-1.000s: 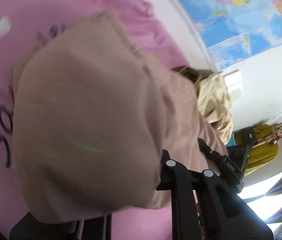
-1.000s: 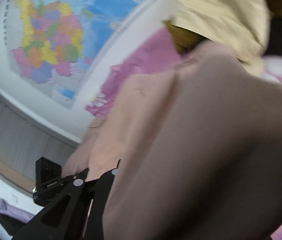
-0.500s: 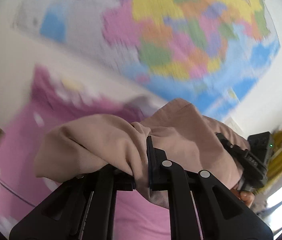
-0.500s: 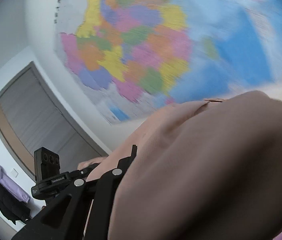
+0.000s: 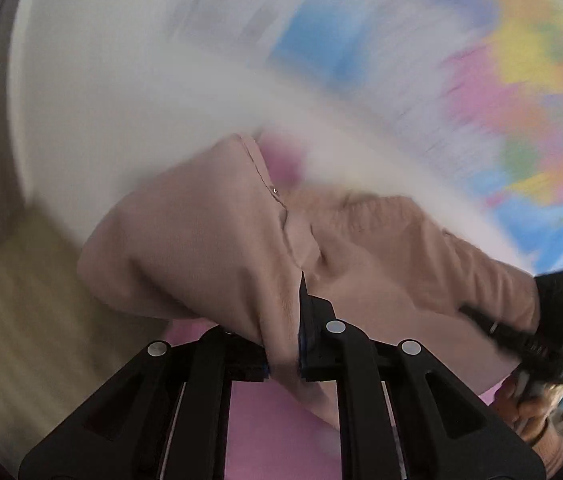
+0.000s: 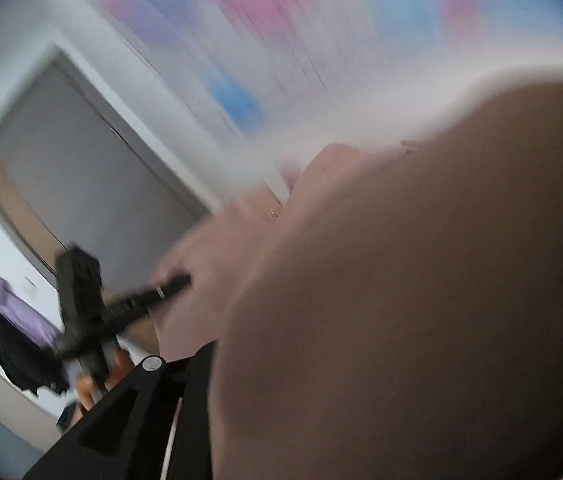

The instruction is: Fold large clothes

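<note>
Both tongs have swung the beige garment (image 5: 217, 248) up off the pink bedspread (image 5: 281, 432), now facing the wall map (image 5: 521, 80).

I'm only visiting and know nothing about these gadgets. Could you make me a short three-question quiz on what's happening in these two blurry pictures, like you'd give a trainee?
1. True or false: the left tongs are shut on the beige garment.
2. Multiple choice: what hangs on the wall behind the garment? A) a clock B) a colourful map C) a mirror
3. Fill in: in the right wrist view the garment hides the right tongs' tips, so whether they are open or shut ____ be told.

Key: 1 true; 2 B, the colourful map; 3 cannot.
</note>
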### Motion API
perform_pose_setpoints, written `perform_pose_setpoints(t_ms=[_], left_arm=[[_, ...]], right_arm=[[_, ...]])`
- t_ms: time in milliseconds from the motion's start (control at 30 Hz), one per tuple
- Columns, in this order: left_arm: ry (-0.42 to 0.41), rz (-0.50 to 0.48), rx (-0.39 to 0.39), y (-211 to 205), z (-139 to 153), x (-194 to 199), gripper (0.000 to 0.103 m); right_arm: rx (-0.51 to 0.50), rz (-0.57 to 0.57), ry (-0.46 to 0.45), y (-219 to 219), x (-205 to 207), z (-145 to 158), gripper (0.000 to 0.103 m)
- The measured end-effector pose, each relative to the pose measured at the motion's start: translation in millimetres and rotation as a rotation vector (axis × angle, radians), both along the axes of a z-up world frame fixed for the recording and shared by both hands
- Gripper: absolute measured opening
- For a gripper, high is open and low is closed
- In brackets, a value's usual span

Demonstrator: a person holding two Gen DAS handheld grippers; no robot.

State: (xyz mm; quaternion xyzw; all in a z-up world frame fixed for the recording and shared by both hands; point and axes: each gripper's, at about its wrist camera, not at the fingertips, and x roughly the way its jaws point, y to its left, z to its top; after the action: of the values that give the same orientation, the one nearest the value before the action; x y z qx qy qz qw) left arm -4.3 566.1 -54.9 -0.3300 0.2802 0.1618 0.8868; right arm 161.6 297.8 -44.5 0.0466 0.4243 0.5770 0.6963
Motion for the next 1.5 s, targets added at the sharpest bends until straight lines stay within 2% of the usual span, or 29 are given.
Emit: perform_pose_setpoints(t_ms=[33,67,133,167,200,233,267,333,367,400,433,467,500,533,600,667,733,767,833,867,900,933,1067,1133,1167,1233,1267,1367,1500], left_arm=[[-0.004,0.003,-0.028,1.6,-12.5,-2.1,0.011],[-0.023,-0.001,-0.053,1.8,-20.4,-6.0,0.012],[-0.028,-0.005,-0.052,-1.0,-20.7,-9.7,0.021],[-0.023,-0.002,-0.041,-3.1,-18.9,-10.8,0.024],[-0.018,-0.001,-0.037,-5.0,-18.0,-10.4,0.03],[-0.004,-0.004,-0.042,-6.0,-18.9,-9.5,0.046],[0.003,-0.008,-0.053,-6.9,-20.7,-8.5,0.051],[0.017,-0.017,-0.054,-10.0,-23.0,-4.1,0.054],[0.026,-0.018,-0.05,-9.0,-24.2,-2.9,0.054],[0.028,-0.017,-0.053,-8.0,-24.4,0.3,0.053],[0.022,-0.019,-0.059,-6.6,-27.1,-0.9,0.047],[0.012,-0.021,-0.069,-4.8,-27.4,1.1,0.039],[0.009,-0.014,-0.077,-1.5,-25.8,4.4,0.026],[0.012,-0.008,-0.073,0.7,-23.5,6.9,0.02],[0.014,0.023,-0.03,7.4,-11.0,12.7,0.015],[0.018,0.067,-0.006,15.7,-6.2,11.4,0.015],[0.01,0.097,-0.036,23.9,-10.9,8.4,0.015],[0.015,0.098,-0.046,23.9,-14.8,6.9,0.016],[0.056,0.098,0.0,15.2,-19.1,4.2,0.029],[0.082,0.103,0.04,9.4,-18.9,1.8,0.034],[0.1,0.112,0.067,4.8,-17.5,-2.5,0.042],[0.108,0.121,0.081,1.7,-15.5,-6.8,0.054],[0.093,0.143,0.155,-12.5,-0.2,-31.3,0.066],[0.086,0.159,0.21,-25.6,9.9,-43.9,0.073],[0.087,0.158,0.239,-34.2,14.7,-48.8,0.075],[0.076,0.142,0.293,-54.0,24.0,-54.2,0.076],[0.067,0.116,0.319,-66.8,28.4,-53.9,0.077],[0.068,0.052,0.38,-99.8,33.6,-43.3,0.087],[0.118,-0.008,0.409,-135.2,21.6,-16.8,0.094]], right_arm=[[-0.051,0.005,0.023,1.4,-0.6,-20.4,0.027],[-0.053,0.004,0.051,-4.9,-0.2,-31.5,0.03],[-0.04,-0.018,0.094,-17.3,3.4,-34.5,0.062],[-0.03,-0.035,0.124,-28.3,5.4,-33.0,0.065],[-0.009,-0.036,0.142,-38.1,6.0,-30.9,0.076],[-0.002,-0.045,0.141,-47.8,5.9,-28.5,0.081],[-0.005,-0.059,0.127,-60.2,5.3,-25.9,0.081],[0.013,-0.099,0.167,-85.9,8.9,-28.0,0.082],[0.043,-0.112,0.197,-95.0,11.3,-30.1,0.08],[0.075,-0.116,0.225,-98.8,14.7,-29.7,0.065],[0.087,-0.116,0.254,-100.0,17.5,-32.1,0.041],[0.086,-0.105,0.284,-96.3,18.3,-35.2,0.033],[0.083,-0.094,0.308,-90.2,16.5,-37.5,0.018],[0.079,-0.091,0.305,-85.9,12.6,-37.2,0.016],[0.098,-0.065,0.277,-71.9,1.3,-31.6,0.015],[0.113,-0.04,0.33,-61.4,-2.8,-41.0,0.015],[0.055,-0.032,0.355,-55.3,-2.3,-57.9,0.013],[0.06,-0.033,0.351,-58.3,-3.0,-56.8,0.017],[0.048,-0.028,0.32,-66.1,-5.6,-45.7,0.04],[0.014,-0.04,0.273,-72.2,-8.2,-37.5,0.047],[-0.007,-0.051,0.233,-79.2,-7.4,-29.3,0.064],[-0.018,-0.053,0.176,-89.9,-11.1,-18.7,0.071],[-0.083,-0.096,-0.029,-118.3,-13.5,11.6,0.067],[-0.107,-0.118,-0.121,-131.2,-16.2,20.7,0.052],[-0.122,-0.143,-0.174,-132.0,-19.2,29.2,0.048],[-0.105,-0.153,-0.226,-139.1,-16.0,31.8,0.04],[-0.108,-0.157,-0.26,-132.5,-16.3,35.9,0.04],[-0.121,-0.138,-0.331,-111.0,-17.9,33.4,0.036],[-0.215,-0.12,-0.371,-74.8,-16.2,12.6,0.036]])
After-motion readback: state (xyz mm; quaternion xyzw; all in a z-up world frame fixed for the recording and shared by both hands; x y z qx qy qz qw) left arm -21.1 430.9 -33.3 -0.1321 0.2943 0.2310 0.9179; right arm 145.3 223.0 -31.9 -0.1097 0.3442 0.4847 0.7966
